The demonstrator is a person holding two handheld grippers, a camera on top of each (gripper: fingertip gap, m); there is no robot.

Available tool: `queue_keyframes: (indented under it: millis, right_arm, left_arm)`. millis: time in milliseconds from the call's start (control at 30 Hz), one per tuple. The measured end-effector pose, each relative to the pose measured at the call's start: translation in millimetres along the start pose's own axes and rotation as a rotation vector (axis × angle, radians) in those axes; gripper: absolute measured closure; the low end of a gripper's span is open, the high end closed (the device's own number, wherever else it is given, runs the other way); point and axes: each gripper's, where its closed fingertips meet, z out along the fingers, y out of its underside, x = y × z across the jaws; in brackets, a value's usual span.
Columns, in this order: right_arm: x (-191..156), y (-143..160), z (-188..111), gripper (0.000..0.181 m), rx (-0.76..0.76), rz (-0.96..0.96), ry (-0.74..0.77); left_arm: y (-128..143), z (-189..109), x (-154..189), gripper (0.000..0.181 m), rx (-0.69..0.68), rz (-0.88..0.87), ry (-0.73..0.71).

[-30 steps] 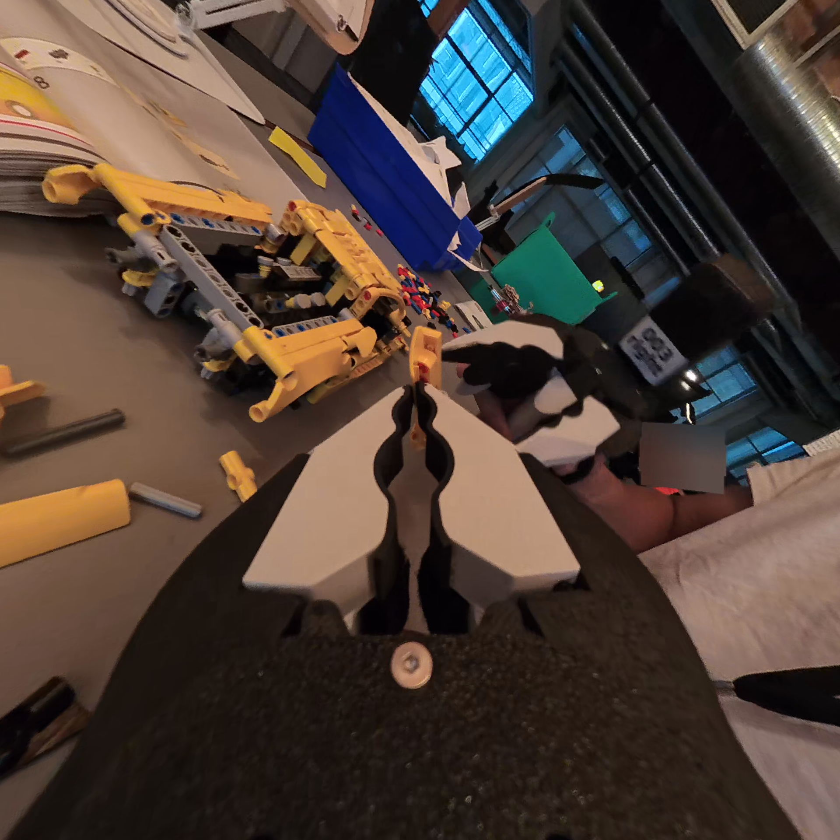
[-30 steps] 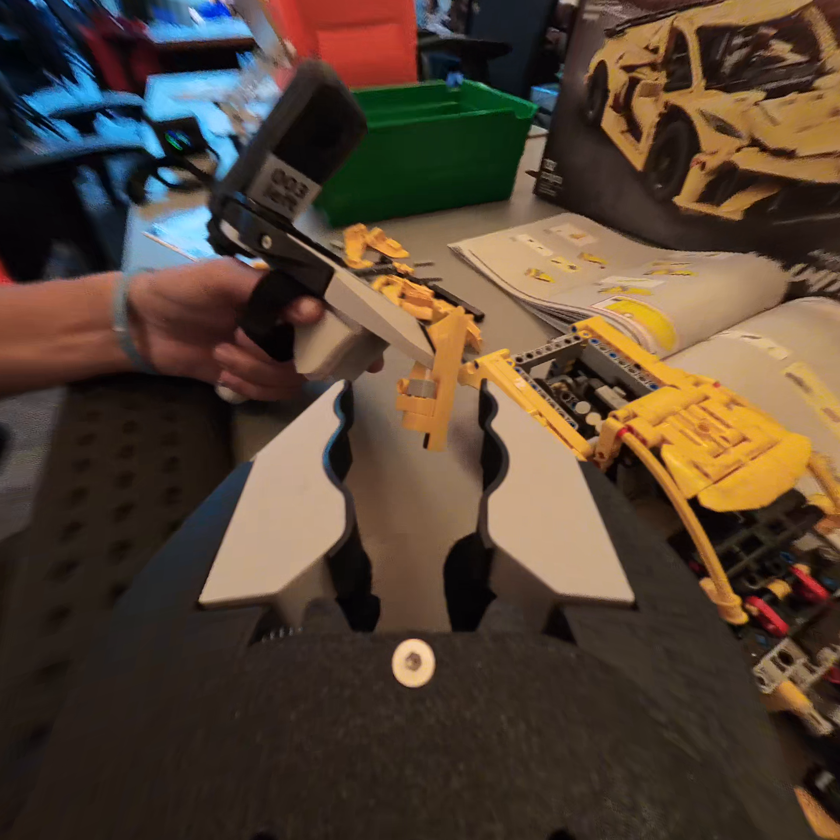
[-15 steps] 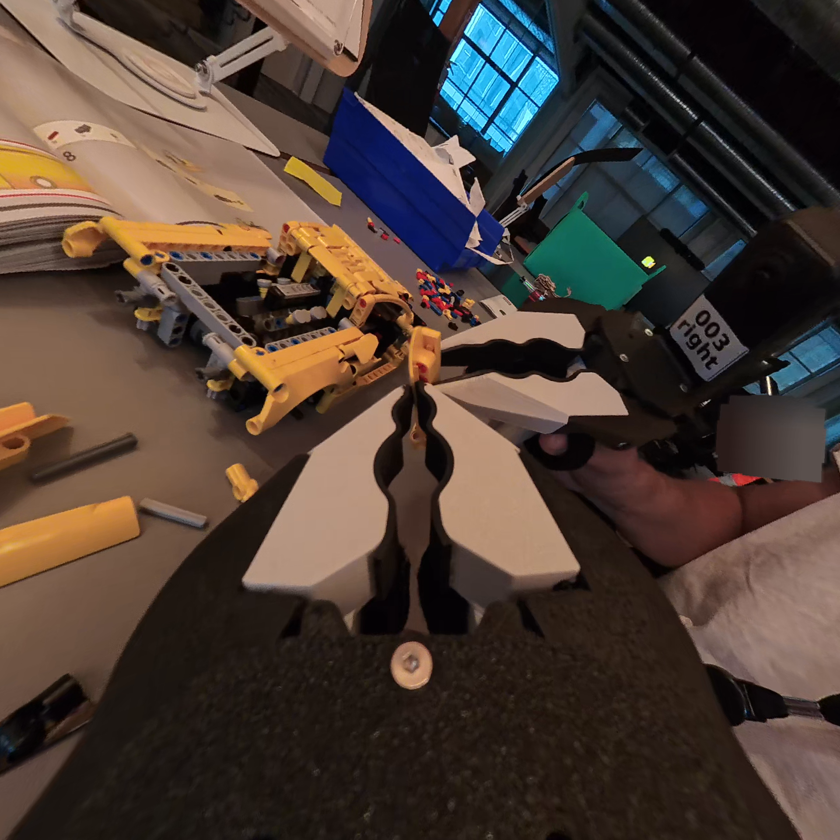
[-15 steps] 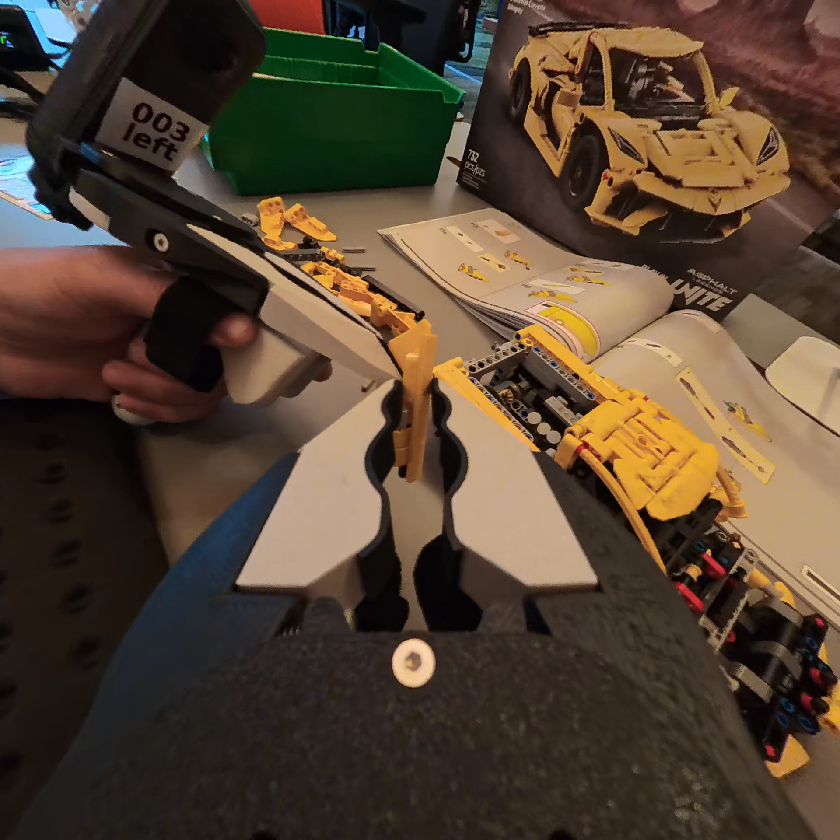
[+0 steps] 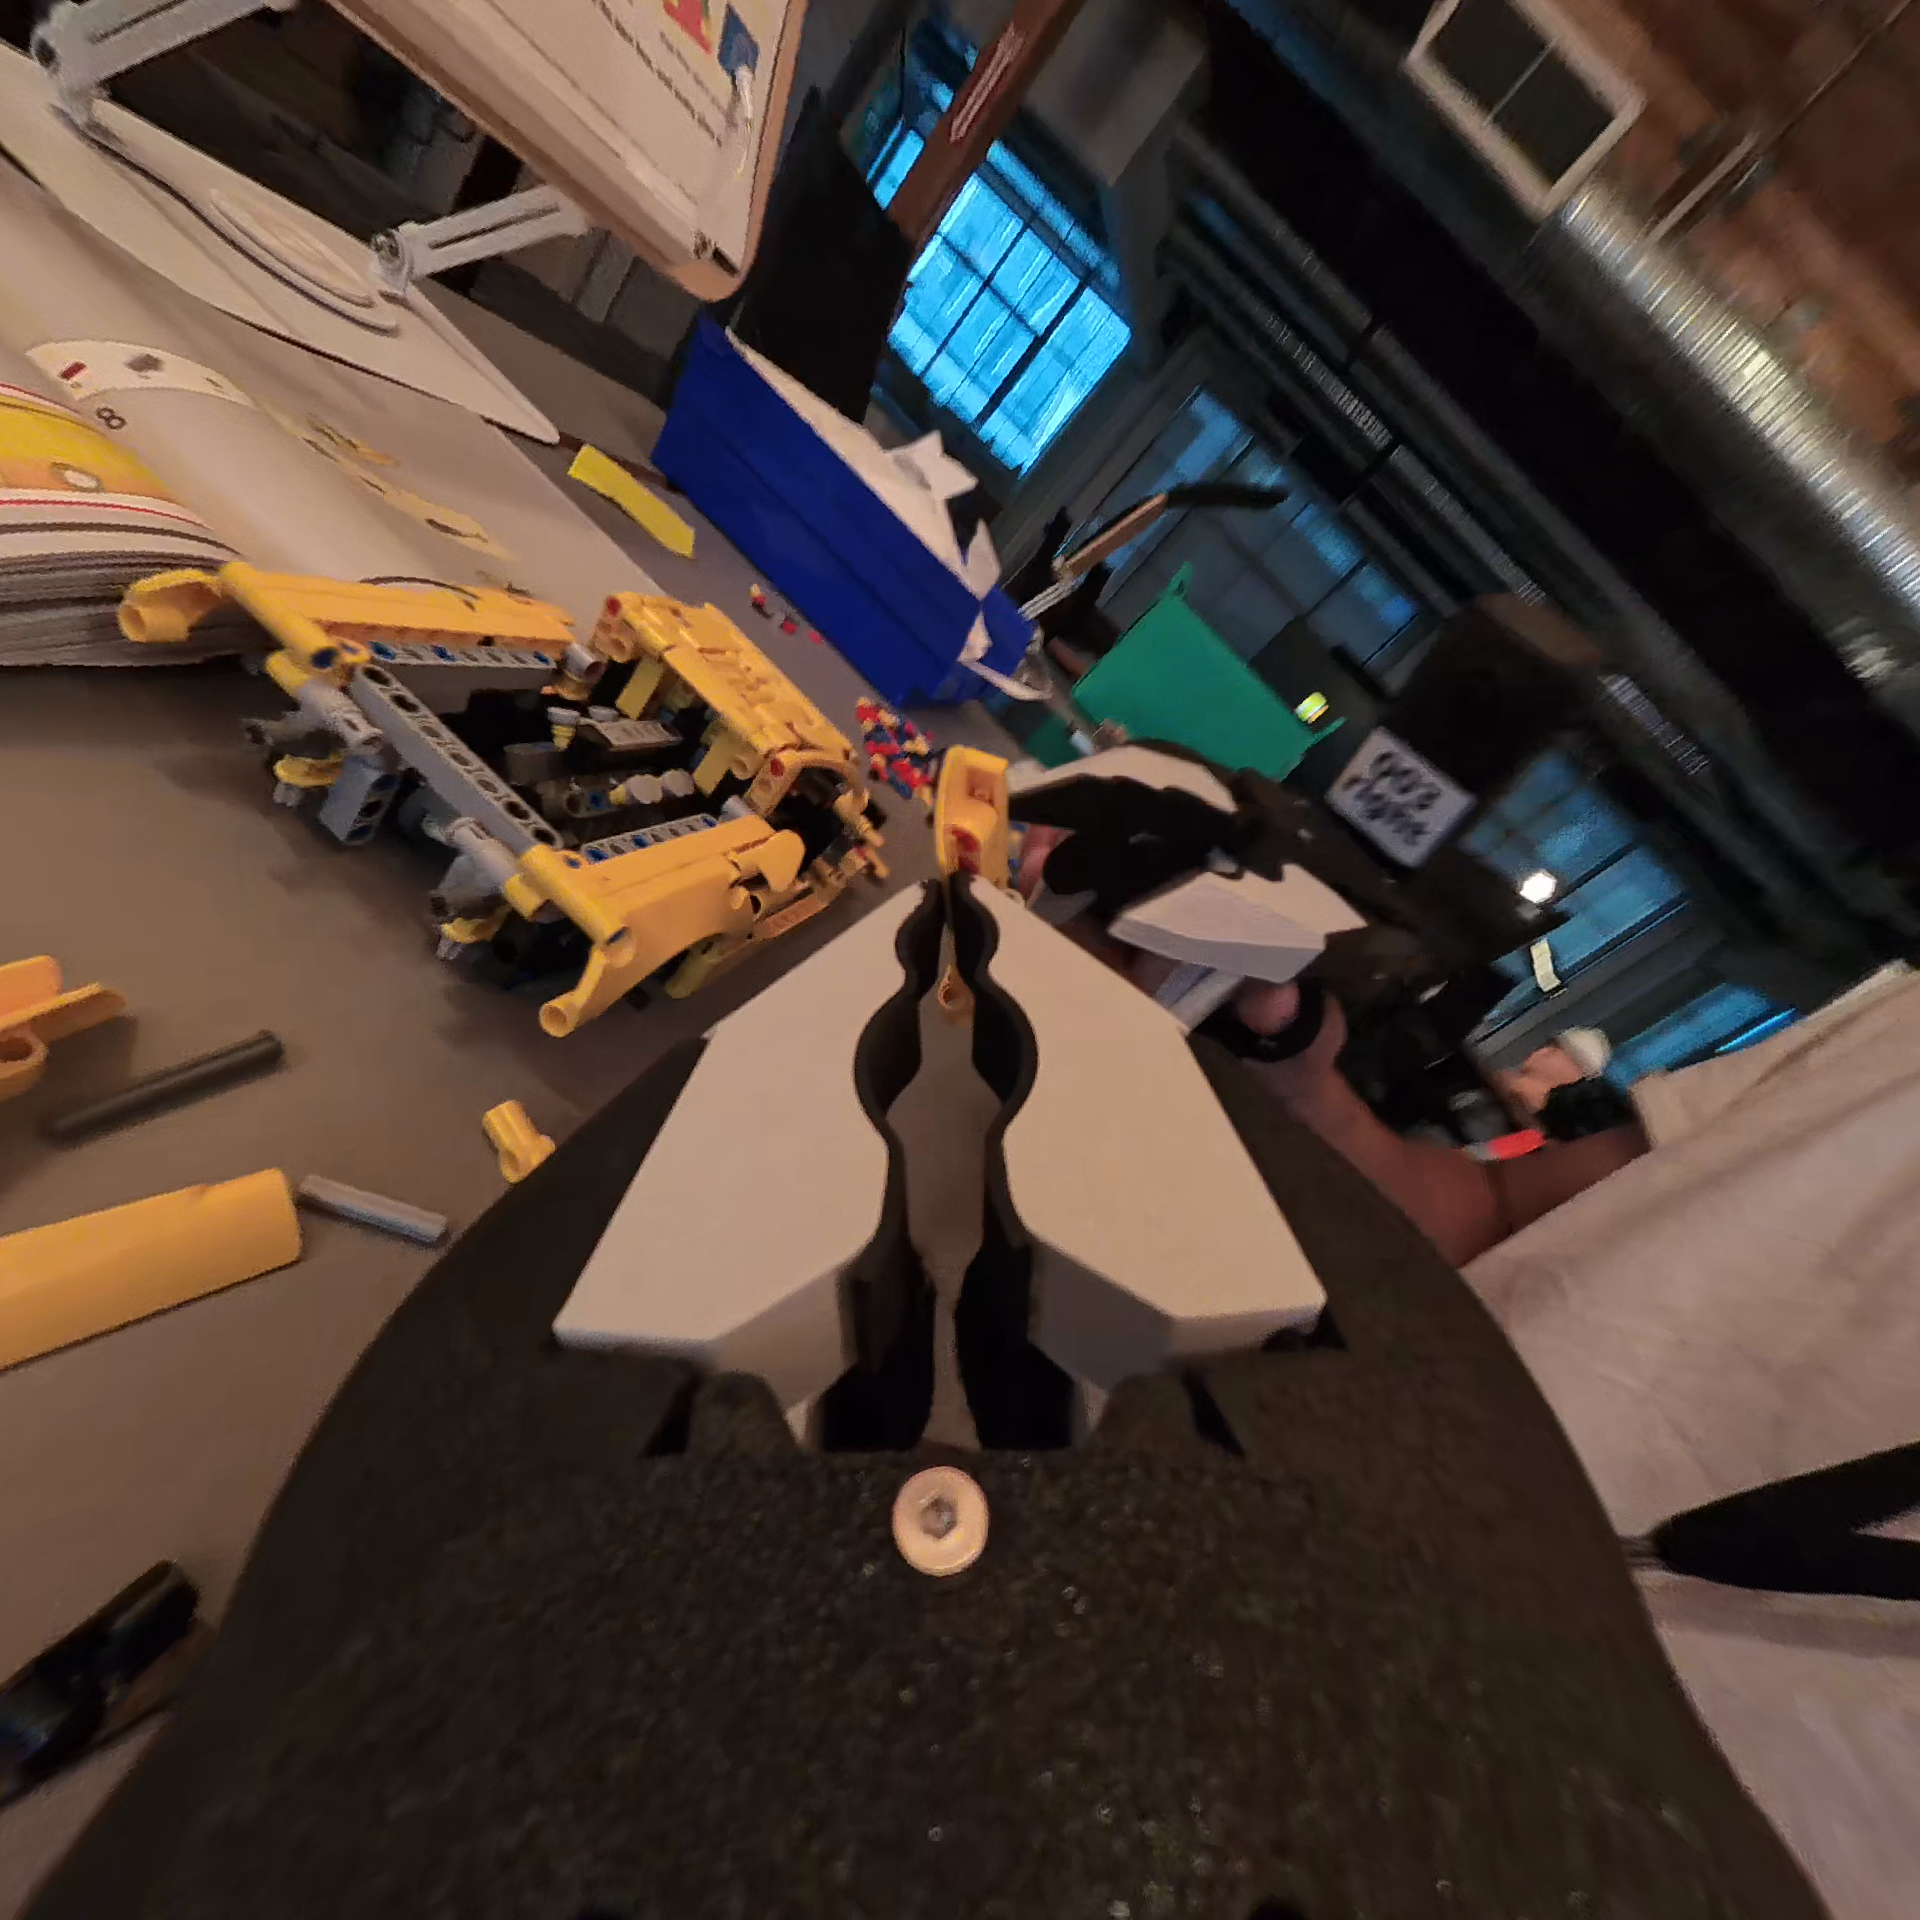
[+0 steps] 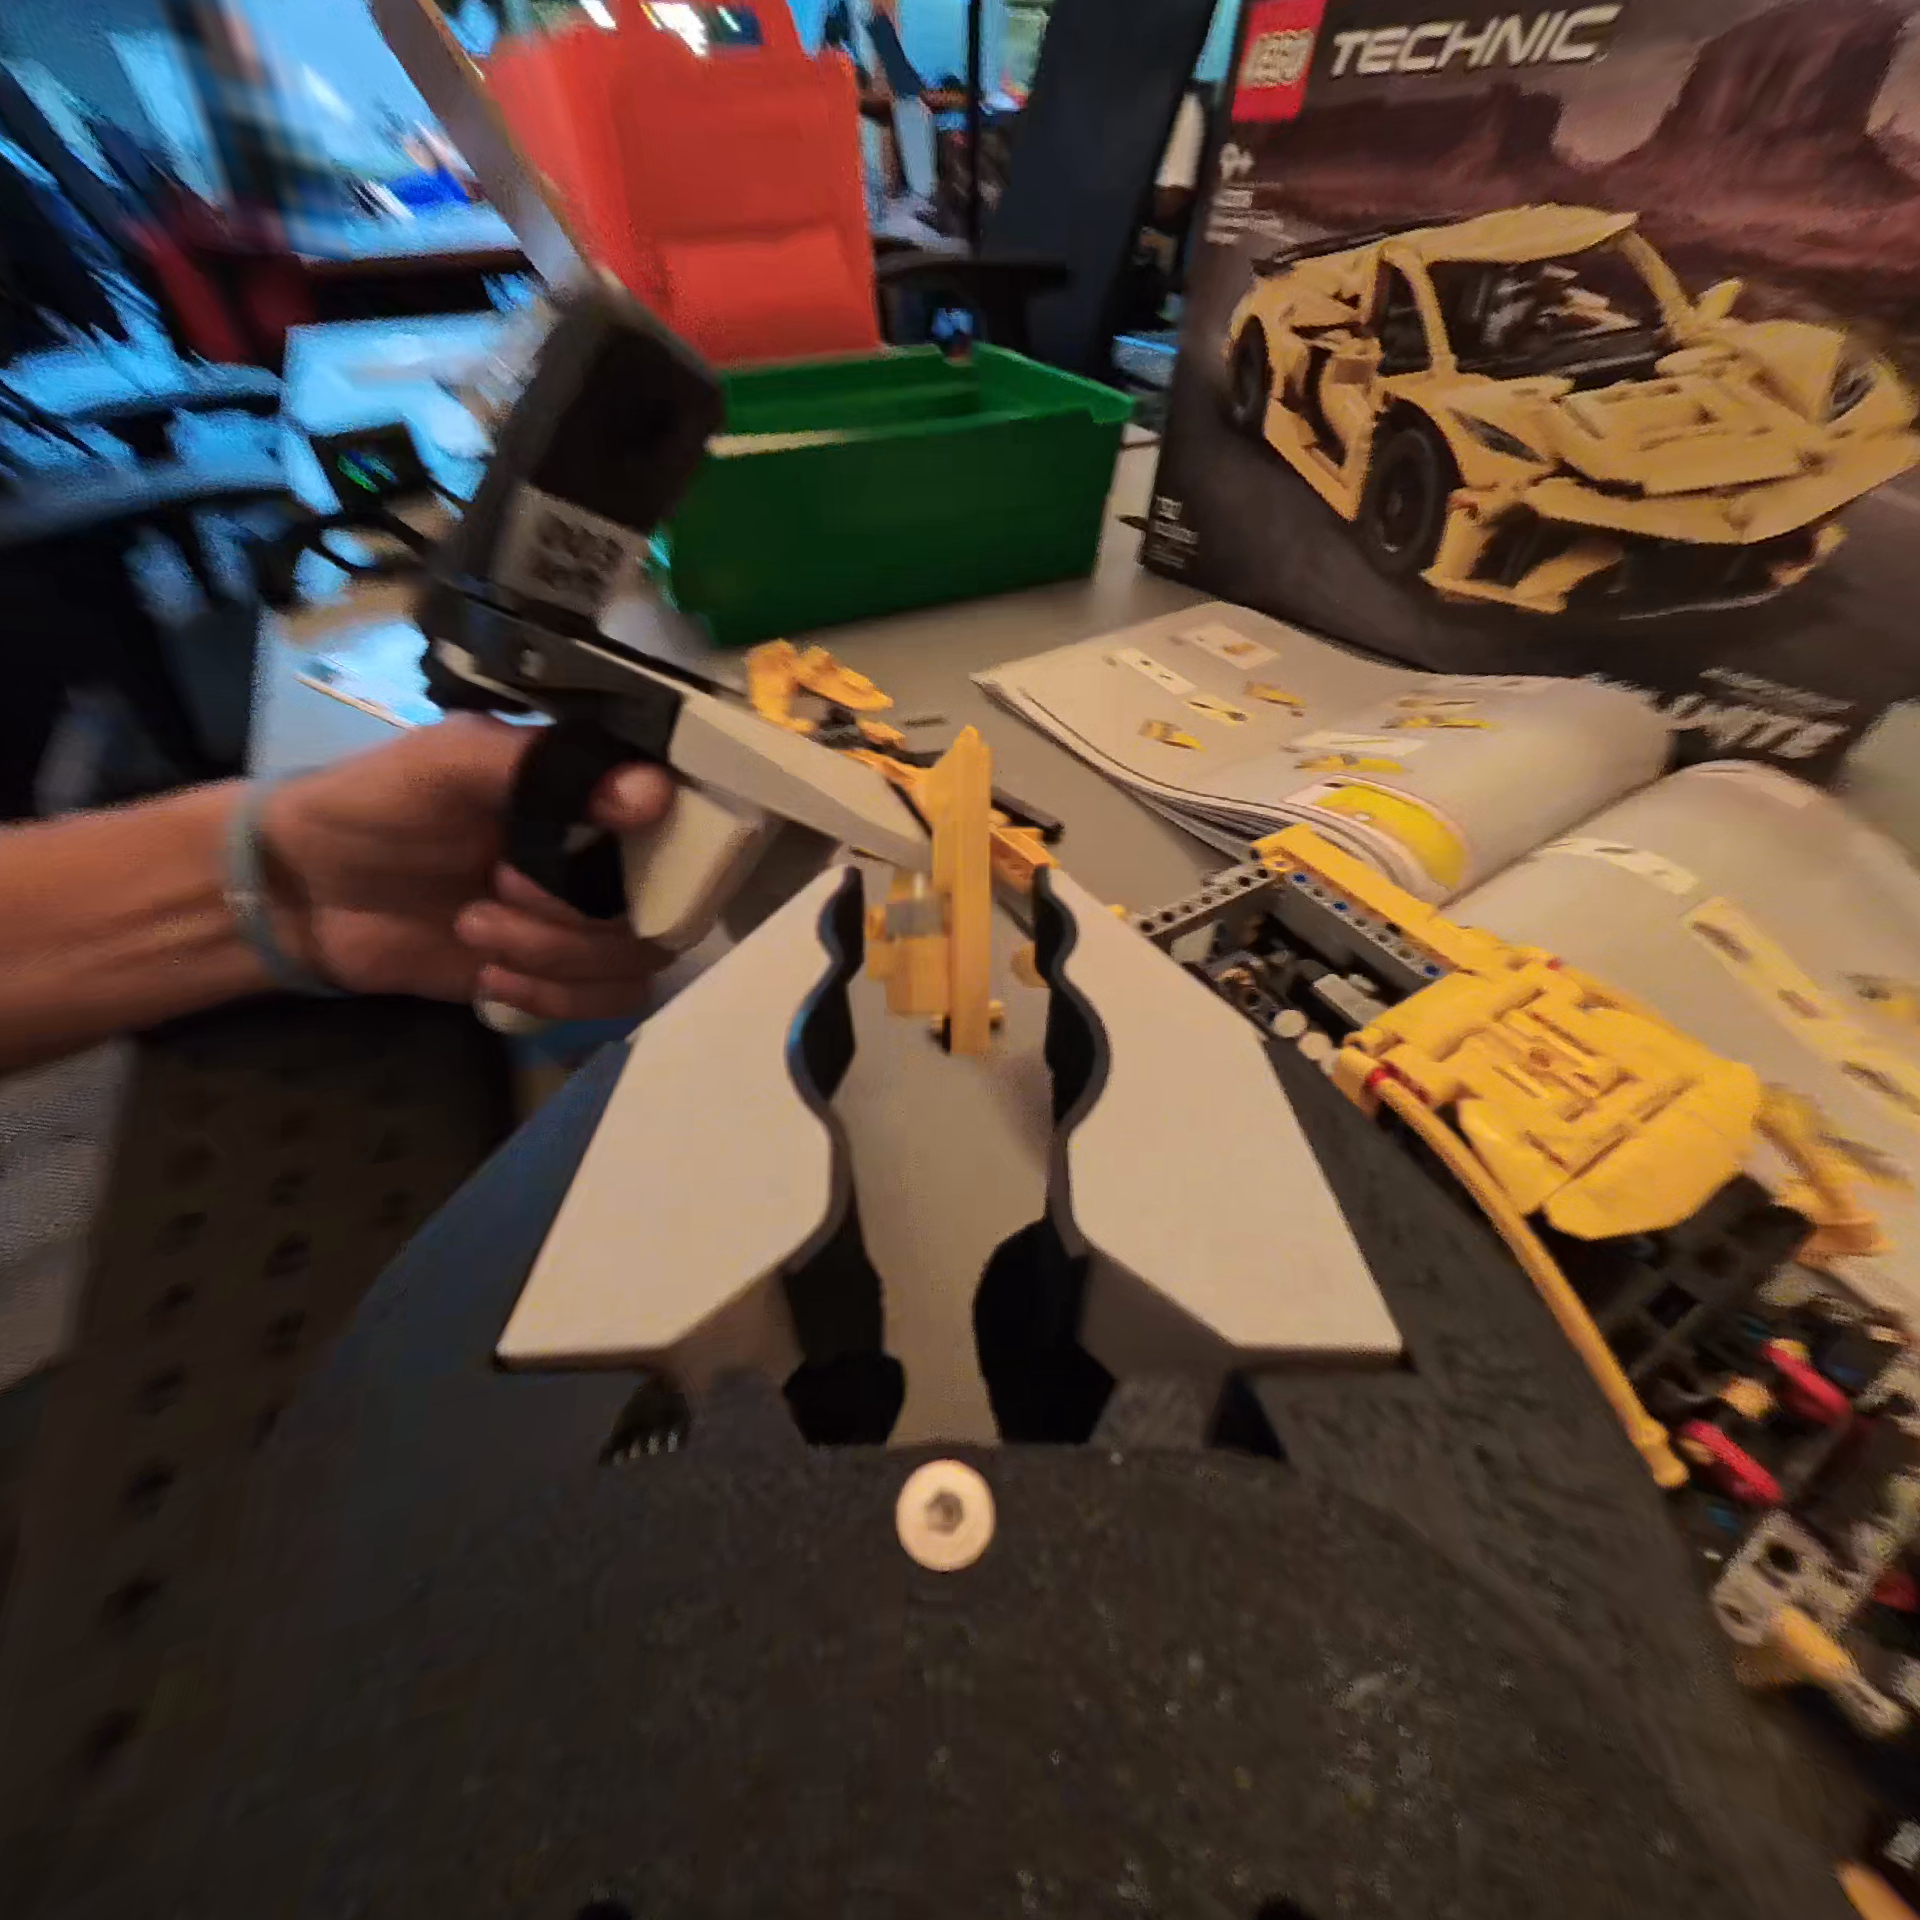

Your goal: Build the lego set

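Observation:
My left gripper point(image 5: 951, 899) is shut on a small yellow lego sub-assembly point(image 5: 971, 810) and holds it upright above the table. In the right wrist view the left gripper point(image 6: 920, 842) comes in from the left with that yellow piece point(image 6: 961, 894) at its tips. My right gripper point(image 6: 945, 894) is open, and the piece stands between its fingers without being pinched. It also shows in the left wrist view point(image 5: 1060, 862), jaws apart, just right of the piece. The partly built yellow and black car chassis point(image 5: 582, 748) point(image 6: 1507, 1060) lies on the grey table beyond.
An open instruction booklet point(image 6: 1351, 748) and the set's box point(image 6: 1558, 364) are behind the chassis. A green bin point(image 6: 894, 499) and a blue bin point(image 5: 821, 530) stand further back. A yellow panel point(image 5: 135, 1257), a black axle point(image 5: 166, 1081) and a small yellow connector point(image 5: 514, 1138) lie loose on the left. Both grippers' tips are close together, under 4 cm apart. About 10 cm separates my left fingertips from the small yellow connector point(image 5: 514, 1138).
My right gripper closed around the yellow piece half a second ago and has opened again now. My left gripper has kept its hold on the piece throughout.

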Motion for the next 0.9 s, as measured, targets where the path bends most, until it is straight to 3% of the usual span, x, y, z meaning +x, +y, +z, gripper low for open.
queue_keyframes:
  millis: [167,300,633,900]
  right_arm:
    - [-7,2,-24,0.144,0.039,0.3,-0.296]
    - [-13,-9,-30,0.146,0.118,0.501,-0.417]
    - [-12,-11,-32,0.154,0.161,0.664,-0.503]
    - [-25,2,-23,0.154,0.067,0.526,-0.468]
  left_arm:
    - [-20,-18,14,0.181,0.112,-0.052,0.13]
    - [-23,-21,30,0.18,0.127,-0.04,0.225]
    - [-27,-22,28,0.18,0.147,-0.014,0.213]
    - [-28,-22,39,0.18,0.167,0.082,0.224]
